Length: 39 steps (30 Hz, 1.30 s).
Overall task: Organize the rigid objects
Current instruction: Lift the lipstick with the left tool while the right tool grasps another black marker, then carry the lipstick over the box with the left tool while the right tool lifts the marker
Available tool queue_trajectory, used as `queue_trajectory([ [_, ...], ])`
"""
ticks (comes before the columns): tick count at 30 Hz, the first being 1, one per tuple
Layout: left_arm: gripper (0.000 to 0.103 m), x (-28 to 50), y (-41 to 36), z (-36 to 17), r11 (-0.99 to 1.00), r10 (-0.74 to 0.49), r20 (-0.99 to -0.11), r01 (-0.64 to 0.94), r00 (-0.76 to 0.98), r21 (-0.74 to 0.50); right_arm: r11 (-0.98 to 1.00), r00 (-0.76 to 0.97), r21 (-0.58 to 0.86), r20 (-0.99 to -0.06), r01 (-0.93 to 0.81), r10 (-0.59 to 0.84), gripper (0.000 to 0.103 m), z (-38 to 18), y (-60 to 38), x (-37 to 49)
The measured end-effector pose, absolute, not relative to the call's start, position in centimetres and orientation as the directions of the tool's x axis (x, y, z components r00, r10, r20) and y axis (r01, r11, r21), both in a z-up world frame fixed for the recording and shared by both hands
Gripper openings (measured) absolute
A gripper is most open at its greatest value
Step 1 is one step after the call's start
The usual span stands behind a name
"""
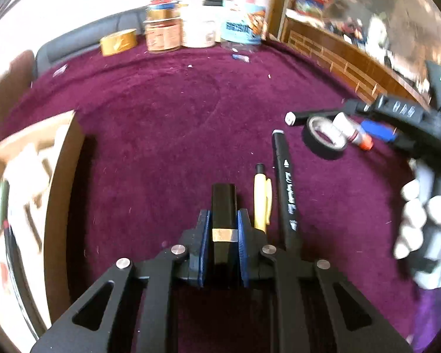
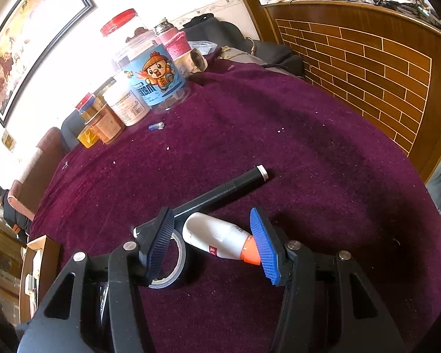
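Note:
My left gripper (image 1: 222, 226) is shut on a black rectangular piece with a gold band (image 1: 223, 214), held just above the purple cloth. A yellow pen (image 1: 262, 200) and a black marker (image 1: 285, 182) lie just right of it. My right gripper (image 2: 213, 244) is open, its jaws on either side of a white glue bottle with an orange cap (image 2: 220, 236), which lies on the cloth. A black tape roll (image 2: 173, 261) sits under the left finger; another black marker (image 2: 229, 188) lies beyond. The right gripper shows in the left wrist view (image 1: 397, 123) by the tape roll (image 1: 325, 141).
A wooden organizer box (image 1: 38, 194) stands at the left edge of the purple-clothed table (image 2: 279, 135). Jars and cans (image 2: 138, 82) crowd the far edge, with a small blue cap (image 2: 156, 126) near them. A brick-pattern wooden counter (image 2: 367, 64) stands to the right.

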State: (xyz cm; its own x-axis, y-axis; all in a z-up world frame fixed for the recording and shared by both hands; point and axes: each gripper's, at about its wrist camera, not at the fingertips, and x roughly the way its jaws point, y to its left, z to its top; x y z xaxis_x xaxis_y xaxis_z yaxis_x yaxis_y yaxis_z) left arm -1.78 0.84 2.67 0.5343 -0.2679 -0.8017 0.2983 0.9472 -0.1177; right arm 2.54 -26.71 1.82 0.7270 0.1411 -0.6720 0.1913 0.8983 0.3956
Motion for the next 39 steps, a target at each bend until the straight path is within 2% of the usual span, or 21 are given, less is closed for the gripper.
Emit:
queue_trajectory([
  [7,0.014,-6.7,5.0,6.5,0.937,-0.348,-0.715,0.253,0.606,-0.242,0.926,0.746,0.332,-0.660,0.180,0.091,0.052,2.2,-25.8,2.4],
  [12,0.015,-9.5,8.3,8.8,0.925,-0.378,-0.651,0.230,0.658,-0.304,0.944,0.798,0.283,-0.602,0.170,0.037,0.052,3.8,-24.6,0.9],
  [13,0.015,-9.9,8.9,9.1,0.922,-0.381,-0.640,0.225,0.667,-0.313,0.945,0.793,0.286,-0.606,0.156,0.052,0.052,4.0,-24.2,0.5],
  [15,0.015,-10.9,10.4,9.5,0.916,-0.390,-0.619,0.219,0.682,-0.336,0.938,0.757,0.339,-0.631,0.069,0.172,0.052,3.9,-22.5,-0.3],
  [17,0.015,-11.6,11.5,9.6,0.910,-0.399,-0.607,0.217,0.687,-0.353,0.918,0.660,0.394,-0.681,-0.033,0.316,0.052,2.6,-20.1,-0.8],
  [19,0.015,-12.0,12.5,9.3,0.904,-0.408,-0.601,0.213,0.687,-0.371,0.907,0.581,0.413,-0.720,-0.083,0.380,0.052,1.3,-17.9,-0.9],
  [22,0.015,-12.3,13.4,8.7,0.899,-0.415,-0.598,0.207,0.686,-0.387,0.937,0.587,0.337,-0.742,-0.094,0.325,0.052,1.1,-15.4,-1.3],
  [24,0.015,-12.5,14.2,8.4,0.895,-0.418,-0.596,0.197,0.686,-0.401,0.925,0.564,0.365,-0.745,-0.104,0.357,0.052,1.2,-14.6,-1.0],
  [26,0.015,-12.8,15.1,8.2,0.895,-0.410,-0.593,0.181,0.693,-0.408,0.954,0.573,0.285,-0.769,-0.089,0.284,0.052,1.4,-13.4,-0.7],
  [27,0.015,-12.9,15.5,8.1,0.895,-0.406,-0.591,0.174,0.697,-0.410,0.967,0.575,0.242,-0.781,-0.082,0.244,0.048,1.3,-12.9,-0.5],
  [28,0.015,-13.1,15.9,8.0,0.895,-0.404,-0.589,0.167,0.700,-0.415,0.973,0.571,0.218,-0.790,-0.077,0.223,0.038,1.2,-12.7,-0.6],
  [29,0.015,-13.1,16.3,7.9,0.892,-0.404,-0.586,0.161,0.702,-0.422,0.977,0.561,0.201,-0.801,-0.073,0.207,0.035,1.0,-12.4,-0.5],
  [31,0.015,-13.3,16.8,7.8,0.889,-0.405,-0.581,0.156,0.706,-0.431,0.989,0.574,0.138,-0.806,-0.054,0.144,0.018,1.1,-12.2,-0.8],
  [33,0.015,-13.4,17.5,7.6,0.885,-0.408,-0.577,0.151,0.707,-0.441,0.993,0.577,0.109,-0.809,-0.042,0.113,0.013,0.9,-12.4,-1.1],
  [39,0.015,-13.2,19.0,6.4,0.874,-0.416,-0.581,0.132,0.699,-0.467,0.997,0.562,0.065,-0.823,-0.047,0.080,0.013,0.9,-12.3,-0.7],
])
